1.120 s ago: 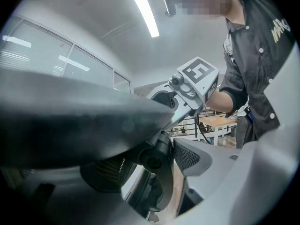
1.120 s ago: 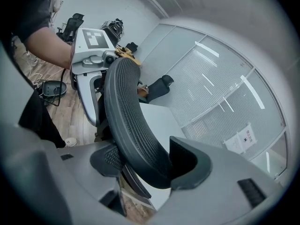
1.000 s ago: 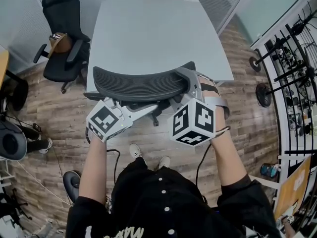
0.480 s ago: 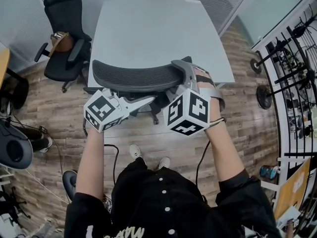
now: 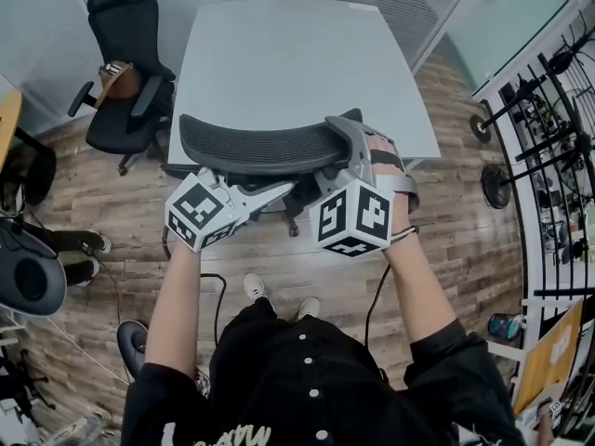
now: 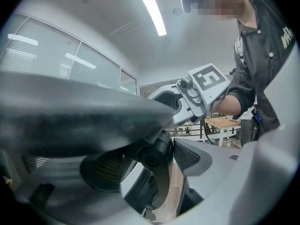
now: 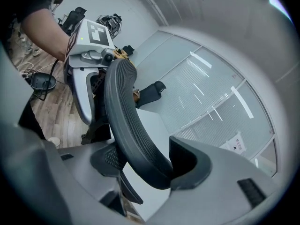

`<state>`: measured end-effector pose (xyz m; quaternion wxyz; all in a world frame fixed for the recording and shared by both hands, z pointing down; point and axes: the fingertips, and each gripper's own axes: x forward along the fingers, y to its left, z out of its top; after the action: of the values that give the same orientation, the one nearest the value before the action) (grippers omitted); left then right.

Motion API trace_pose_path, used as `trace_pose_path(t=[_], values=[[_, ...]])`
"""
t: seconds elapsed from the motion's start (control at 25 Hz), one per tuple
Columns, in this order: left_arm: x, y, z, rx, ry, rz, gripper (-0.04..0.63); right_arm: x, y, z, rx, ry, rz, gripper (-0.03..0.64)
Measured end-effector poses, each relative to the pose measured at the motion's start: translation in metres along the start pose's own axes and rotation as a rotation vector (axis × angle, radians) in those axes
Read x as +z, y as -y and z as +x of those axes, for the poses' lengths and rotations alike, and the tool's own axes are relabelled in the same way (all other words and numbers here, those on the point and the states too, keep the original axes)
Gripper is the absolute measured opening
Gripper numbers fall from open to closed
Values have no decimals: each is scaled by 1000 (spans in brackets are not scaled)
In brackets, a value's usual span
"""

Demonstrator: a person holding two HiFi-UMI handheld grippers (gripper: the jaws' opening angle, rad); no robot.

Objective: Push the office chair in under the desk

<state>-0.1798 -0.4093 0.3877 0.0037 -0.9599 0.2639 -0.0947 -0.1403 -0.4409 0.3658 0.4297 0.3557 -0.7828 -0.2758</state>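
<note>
**Office chair held at the near edge of the desk**

Writing. The black shirt of the person carries white capitals at the edge of the left gripper view, cut off after "M". A small notice on the glass wall is too small to read. Each gripper's cube bears black-and-white square markers, without letters.

Position. The office chair stands on the wood floor at the near side of the pale desk. Its curved mesh back overlaps the desk's near edge from the head view. A second black chair stands well apart at the desk's far left corner.

Claws. The right claw is clamped on the right end of the chair back. In its own view the dark rim sits pinched between the two pads. The left claw reaches under the left half of the back. Its jaws stand apart, with the chair's dark frame between them and a gap beside one pad.

Change. Against the picture one second earlier, the chair back lies slightly farther over the desk edge. The right cube appears smaller than half a second ago.
</note>
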Motion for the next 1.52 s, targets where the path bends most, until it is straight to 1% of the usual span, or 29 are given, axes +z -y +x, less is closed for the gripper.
trace_pose_path(t=[0.08, 0.2, 0.32, 0.4, 0.48, 0.6, 0.64, 0.72, 0.8, 0.88, 1.0, 1.08, 1.2, 1.36, 1.52], values=[[-2, 1, -3, 40, -5, -8, 359, 1, -2, -5, -19, 28, -4, 275], [-4, 2, -11, 115, -20, -13, 359, 3, -5, -14, -22, 61, -4, 273], [-2, 0, -26, 193, -13, -16, 347, 3, -5, -26, -27, 95, 31, 245], [2, 2, -38, 223, 2, -19, 322, 2, -3, -34, -31, 118, 66, 238], [7, 8, -49, 258, 10, -5, 271, 3, -4, -43, -19, 145, 121, 228], [17, 15, -65, 327, 53, -9, 212, 6, -8, -57, -6, 203, 219, 184], [20, 17, -70, 344, 64, -10, 204, 8, -8, -62, -8, 227, 256, 164], [24, 23, -78, 377, 69, 1, 178, 17, -5, -74, -16, 298, 331, 116], [30, 27, -85, 421, 72, 6, 144, 28, -2, -86, -13, 379, 393, 97], [38, 32, -91, 464, 84, -9, 115, 35, 0, -97, -7, 447, 459, 77], [51, 42, -98, 497, 97, -19, 93, 42, 3, -113, 0, 527, 613, 66], [59, 47, -106, 526, 109, -21, 66, 42, 2, -123, 7, 544, 701, 60], [66, 53, -119, 587, 116, -13, 43, 37, -1, -135, -2, 563, 782, 54], [64, 61, -126, 624, 101, 3, 28, 18, -9, -146, -17, 573, 839, 44], [59, 65, -137, 700, 102, 1, 19, 5, -11, -154, -61, 576, 858, 43]])
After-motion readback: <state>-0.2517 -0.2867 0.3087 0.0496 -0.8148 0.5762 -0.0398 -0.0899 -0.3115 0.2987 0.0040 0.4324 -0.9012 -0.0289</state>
